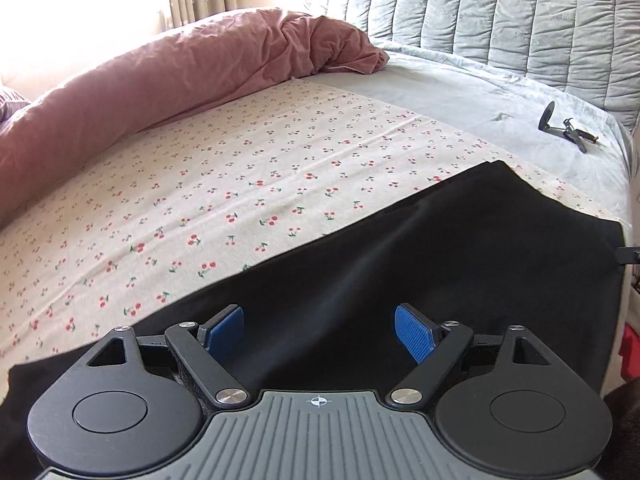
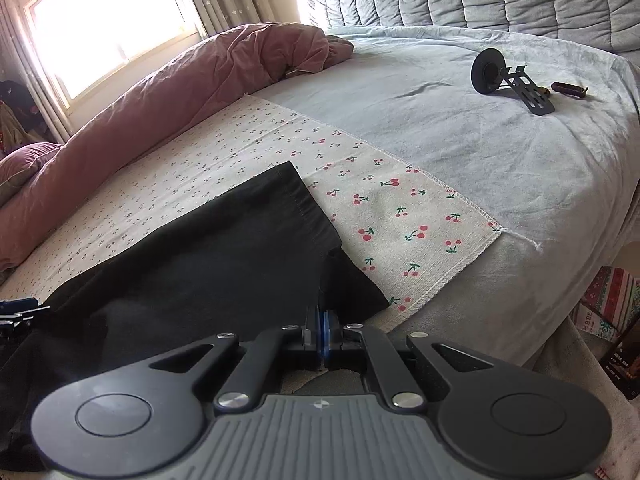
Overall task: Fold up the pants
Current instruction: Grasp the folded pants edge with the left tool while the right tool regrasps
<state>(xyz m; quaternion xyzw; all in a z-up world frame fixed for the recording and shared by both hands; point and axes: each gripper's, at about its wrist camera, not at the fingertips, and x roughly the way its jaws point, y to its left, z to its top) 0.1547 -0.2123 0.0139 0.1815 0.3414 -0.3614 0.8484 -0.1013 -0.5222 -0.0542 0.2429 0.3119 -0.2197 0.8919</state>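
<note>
On the bed's cherry-print sheet [image 1: 248, 184] lay the black pants [image 1: 420, 256]. Above them the left gripper [image 1: 319, 330] hung with jaws spread wide, holding nothing, while the right gripper [image 2: 322, 338] was clamped on their near edge.

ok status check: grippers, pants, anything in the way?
Left gripper open above the black pants, holding nothing. Right gripper shut at the pants' near edge; grip on cloth unclear. Black metal bracket far off, not obstructing.
</note>
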